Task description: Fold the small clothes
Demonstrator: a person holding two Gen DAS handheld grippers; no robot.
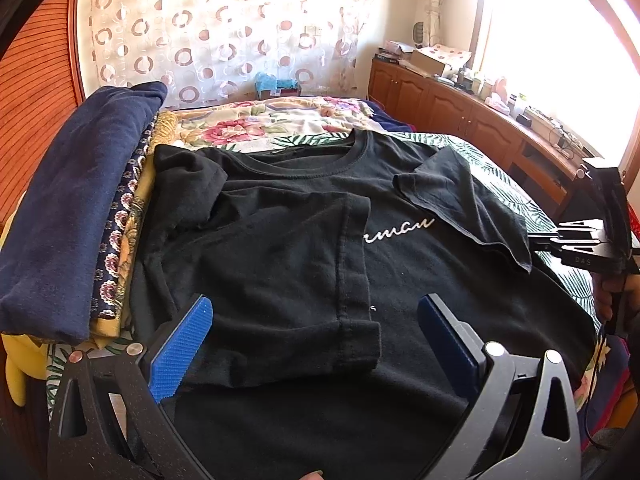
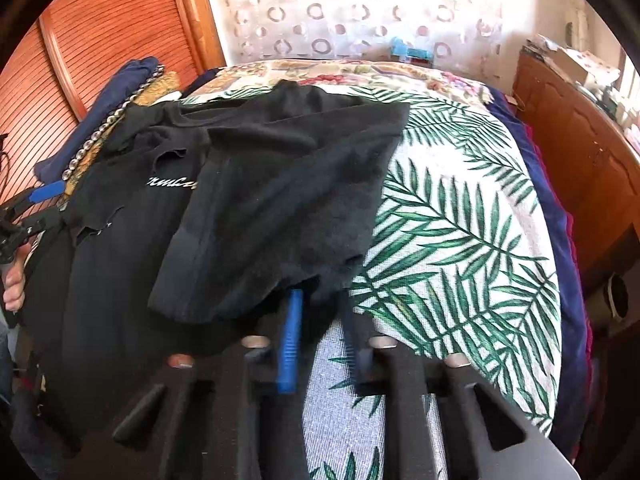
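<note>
My left tongs (image 1: 316, 340) hang wide open over the black T-shirt (image 1: 420, 280), which lies mid-frame on the leaf-print bed (image 2: 460, 216). My right tongs (image 2: 320, 300), lower centre, pinch the folded-over sleeve (image 2: 280, 208).

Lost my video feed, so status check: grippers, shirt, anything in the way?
Left gripper open over the black T-shirt. Right gripper shut on the shirt's right sleeve. Left sleeve folded in. Folded pile beside, not obstructing.

The black T-shirt (image 1: 420, 272) had white lettering (image 1: 398, 230) partly hidden under its folded flap; its lower hem was cut off by the frame.
</note>
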